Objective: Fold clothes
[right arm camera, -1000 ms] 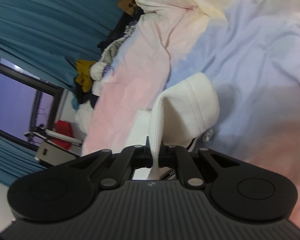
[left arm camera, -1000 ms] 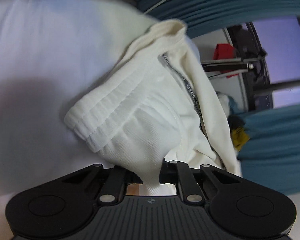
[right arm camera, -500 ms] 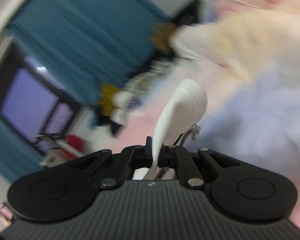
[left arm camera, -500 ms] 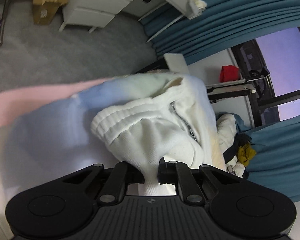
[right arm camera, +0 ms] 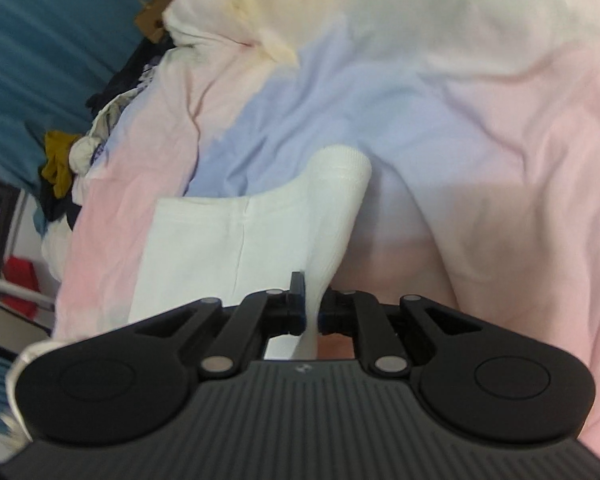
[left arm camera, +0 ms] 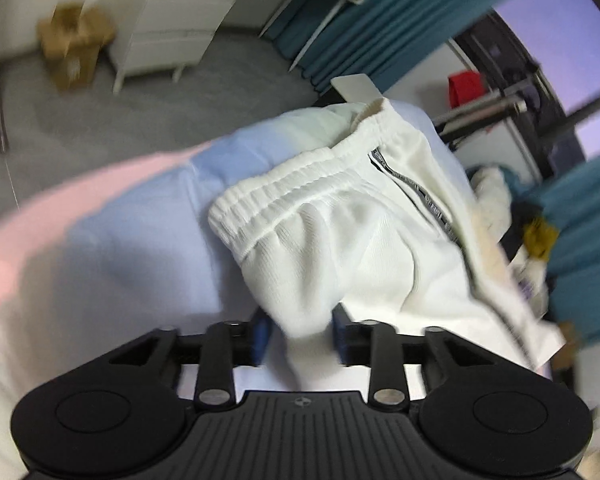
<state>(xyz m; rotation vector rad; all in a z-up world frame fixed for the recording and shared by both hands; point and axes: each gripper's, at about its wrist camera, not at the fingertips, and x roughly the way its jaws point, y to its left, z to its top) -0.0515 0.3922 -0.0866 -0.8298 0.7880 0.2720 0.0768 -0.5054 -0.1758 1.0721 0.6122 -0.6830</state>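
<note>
White sweatpants [left arm camera: 340, 232] with an elastic waistband and a dark zip pocket lie over a pastel pink and blue bedsheet [left arm camera: 120, 232]. My left gripper [left arm camera: 300, 336] has its jaws a little apart around a bunched fold of the waist end. In the right wrist view the white sweatpants [right arm camera: 220, 248] lie flat on the sheet, and a ribbed cuff end [right arm camera: 336, 200] rises up. My right gripper [right arm camera: 310, 312] is shut on that cuff strip.
A pile of mixed clothes [right arm camera: 80, 152] lies at the bed's edge beside teal curtains [right arm camera: 40, 40]. A cream blanket [right arm camera: 420, 12] covers the far bed. A white dresser [left arm camera: 172, 36] and a cardboard box [left arm camera: 72, 48] stand on the grey floor.
Both grippers swung with the sweatpants. The left jaws have widened around the waist fold. The right view has come back down toward the bed, and the pants now lie flatter on the sheet.
</note>
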